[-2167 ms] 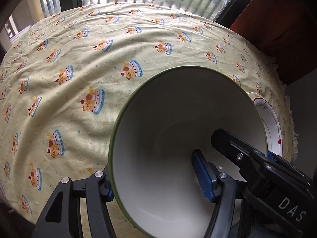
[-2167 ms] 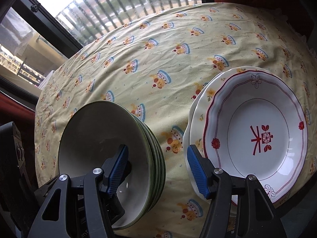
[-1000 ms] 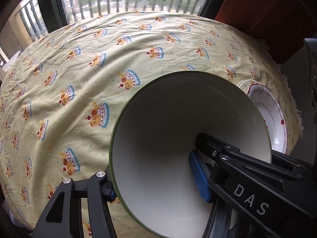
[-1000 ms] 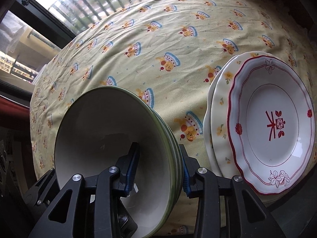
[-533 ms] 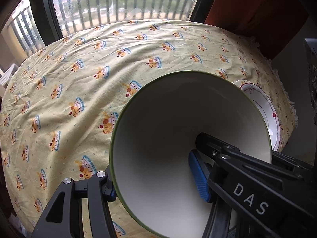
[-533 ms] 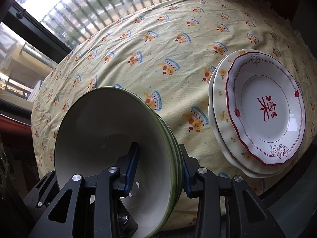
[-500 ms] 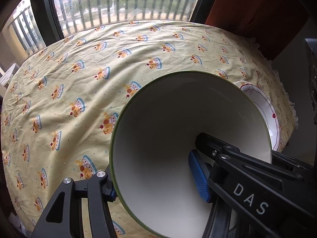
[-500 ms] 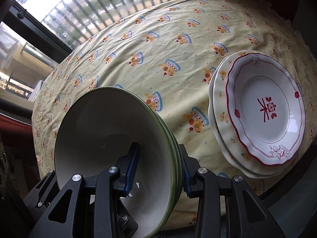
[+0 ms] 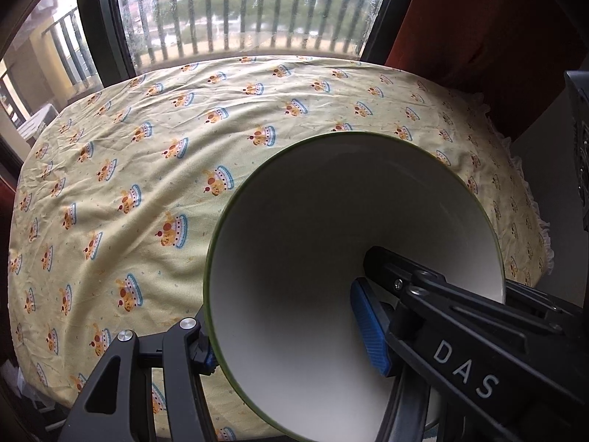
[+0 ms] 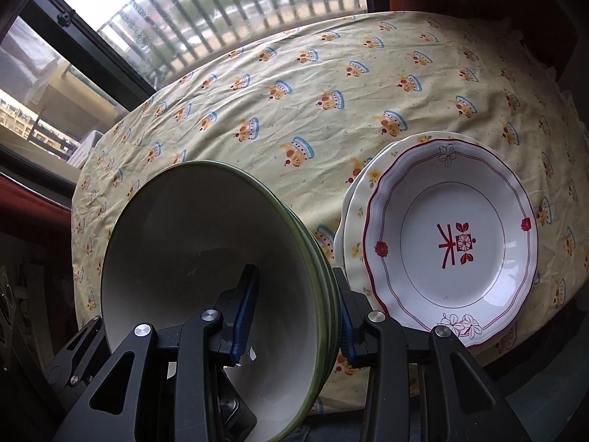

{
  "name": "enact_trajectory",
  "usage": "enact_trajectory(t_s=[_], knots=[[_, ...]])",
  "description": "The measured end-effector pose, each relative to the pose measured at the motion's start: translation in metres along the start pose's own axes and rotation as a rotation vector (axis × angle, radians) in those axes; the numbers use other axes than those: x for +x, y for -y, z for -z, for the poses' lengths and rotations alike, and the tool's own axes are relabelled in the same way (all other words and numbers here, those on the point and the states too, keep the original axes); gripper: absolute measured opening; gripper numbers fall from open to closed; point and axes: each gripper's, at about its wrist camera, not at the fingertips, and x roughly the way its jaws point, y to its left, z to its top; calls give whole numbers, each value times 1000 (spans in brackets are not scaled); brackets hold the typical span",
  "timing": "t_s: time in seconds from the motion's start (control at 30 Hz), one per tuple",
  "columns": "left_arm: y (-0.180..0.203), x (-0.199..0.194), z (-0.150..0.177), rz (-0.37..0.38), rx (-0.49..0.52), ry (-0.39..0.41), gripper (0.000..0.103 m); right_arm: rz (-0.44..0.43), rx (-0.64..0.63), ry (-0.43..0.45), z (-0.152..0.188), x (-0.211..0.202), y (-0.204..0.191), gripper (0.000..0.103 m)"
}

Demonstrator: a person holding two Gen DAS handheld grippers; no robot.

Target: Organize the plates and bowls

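Note:
A stack of green-rimmed white bowls [image 9: 324,221] fills the left wrist view, and also shows in the right wrist view [image 10: 191,250]. My left gripper [image 9: 287,331] is shut on its rim, one blue pad inside, one outside. My right gripper [image 10: 294,313] is shut on the opposite rim of the same stack. Both hold the stack tilted above the table's near edge. A stack of plates [image 10: 452,243], a red-trimmed one on top, lies on the tablecloth to the right of the bowls.
The table wears a yellow cake-print tablecloth [image 9: 184,140], seen also in the right wrist view [image 10: 331,84]. A window with railings [image 9: 239,11] runs behind it. A red curtain [image 9: 478,18] hangs at the back right.
Both grippers have lifted and pulled back with the bowl stack; the table looks farther away. The plates have left the left wrist view.

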Motion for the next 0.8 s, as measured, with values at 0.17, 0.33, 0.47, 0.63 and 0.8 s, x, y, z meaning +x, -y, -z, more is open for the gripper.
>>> enact_trajectory(t_s=[0.17, 0.33, 0.47, 0.63, 0.8], knots=[[25, 0, -3, -1, -19, 21, 61, -4, -26, 13, -8, -12, 22, 42], [49, 6, -5, 0, -45, 30, 61, -8, -42, 17, -15, -19, 47, 42], [69, 13, -5, -3, -75, 35, 61, -9, -62, 13, -21, -22, 68, 42], [95, 24, -5, -13, -107, 44, 61, -12, -94, 12, -28, -22, 96, 42], [117, 37, -4, -16, -145, 24, 61, -11, -123, -4, -36, -19, 121, 42]])
